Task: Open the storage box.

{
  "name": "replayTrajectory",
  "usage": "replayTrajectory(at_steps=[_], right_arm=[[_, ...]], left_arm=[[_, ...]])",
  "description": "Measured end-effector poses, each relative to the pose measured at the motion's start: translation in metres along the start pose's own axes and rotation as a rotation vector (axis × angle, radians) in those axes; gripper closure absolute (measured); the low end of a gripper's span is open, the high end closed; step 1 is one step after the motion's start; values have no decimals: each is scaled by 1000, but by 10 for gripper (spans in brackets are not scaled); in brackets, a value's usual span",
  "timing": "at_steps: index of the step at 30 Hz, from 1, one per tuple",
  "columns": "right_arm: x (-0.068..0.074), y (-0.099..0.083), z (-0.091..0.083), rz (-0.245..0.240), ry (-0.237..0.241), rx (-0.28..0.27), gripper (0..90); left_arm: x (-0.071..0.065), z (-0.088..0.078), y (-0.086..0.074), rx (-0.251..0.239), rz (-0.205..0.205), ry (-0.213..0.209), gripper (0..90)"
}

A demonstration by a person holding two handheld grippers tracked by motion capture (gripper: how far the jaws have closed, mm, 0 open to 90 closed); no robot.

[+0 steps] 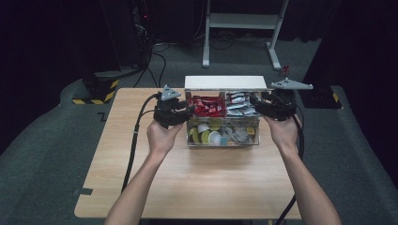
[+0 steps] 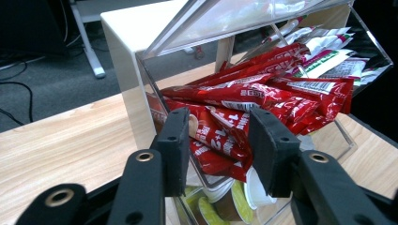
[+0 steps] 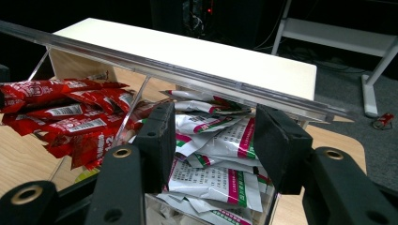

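A clear acrylic organiser box [image 1: 222, 123] stands on the wooden bench [image 1: 141, 178], toward its far edge and roughly midway across, with a white panel [image 1: 225, 82] rising behind it; in the high view the left gripper [image 1: 180, 110] is at the box's left end and the right gripper [image 1: 260, 104] at its right end, each held in a hand coming up from the near side; the upper level of the box is split in two: red sachets [image 1: 207, 106] fill the left compartment and white sachets [image 1: 240, 105] with pink and green print fill the right one; below them, behind the clear front wall, lies a jumble of small round capsules [image 1: 209, 136] in white, yellow and green; in the left gripper view the left gripper [image 2: 218, 140] has its jaws standing apart, framing the near ends of the red sachets [image 2: 263, 93] at the open mouth of that compartment, and whether the pads touch a sachet I cannot tell; a tilted clear lid [image 2: 244, 18] slopes above the packets; in the right gripper view the right gripper [image 3: 213, 140] has its jaws set apart at a moderate gap just in front of the white sachets [image 3: 220, 154], with the clear lid edge [image 3: 187, 70] running across above them; whether these pads press on a packet or on the box wall I cannot tell; a black cable [image 1: 133, 140] trails from the left gripper across the bench to its near edge
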State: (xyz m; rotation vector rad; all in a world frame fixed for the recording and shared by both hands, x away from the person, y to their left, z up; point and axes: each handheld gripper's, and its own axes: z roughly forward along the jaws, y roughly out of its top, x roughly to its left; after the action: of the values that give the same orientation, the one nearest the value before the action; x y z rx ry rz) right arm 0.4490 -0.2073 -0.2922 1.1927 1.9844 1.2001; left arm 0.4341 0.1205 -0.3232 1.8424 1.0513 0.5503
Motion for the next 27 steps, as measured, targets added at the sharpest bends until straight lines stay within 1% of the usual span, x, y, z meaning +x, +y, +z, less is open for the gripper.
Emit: replayTrajectory(at_steps=[8,10,13,15,17,18,19,20,23,27], right_arm=[[1,0,0,-2,-5,1,494],[1,0,0,4,-5,3,494],[2,0,1,-5,-4,2,494],[2,0,1,-3,-4,1,494],[2,0,1,-3,-4,1,494],[2,0,1,-3,-4,0,494],[2,0,1,-4,-3,1,494],[2,0,1,-1,-3,1,494],[2,0,1,0,-3,1,494],[2,0,1,0,-2,1,495]], left_arm=[[-6,6,5,22,38,30,671],[-7,7,5,26,44,34,699],[-8,7,6,34,50,32,750],[-8,7,6,38,51,30,759],[-7,7,7,41,54,26,787],[-7,7,7,41,55,24,805],[-6,7,7,45,52,22,846],[-6,7,7,45,52,22,859],[-2,7,8,45,30,5,875],[-3,3,8,30,38,7,889]])
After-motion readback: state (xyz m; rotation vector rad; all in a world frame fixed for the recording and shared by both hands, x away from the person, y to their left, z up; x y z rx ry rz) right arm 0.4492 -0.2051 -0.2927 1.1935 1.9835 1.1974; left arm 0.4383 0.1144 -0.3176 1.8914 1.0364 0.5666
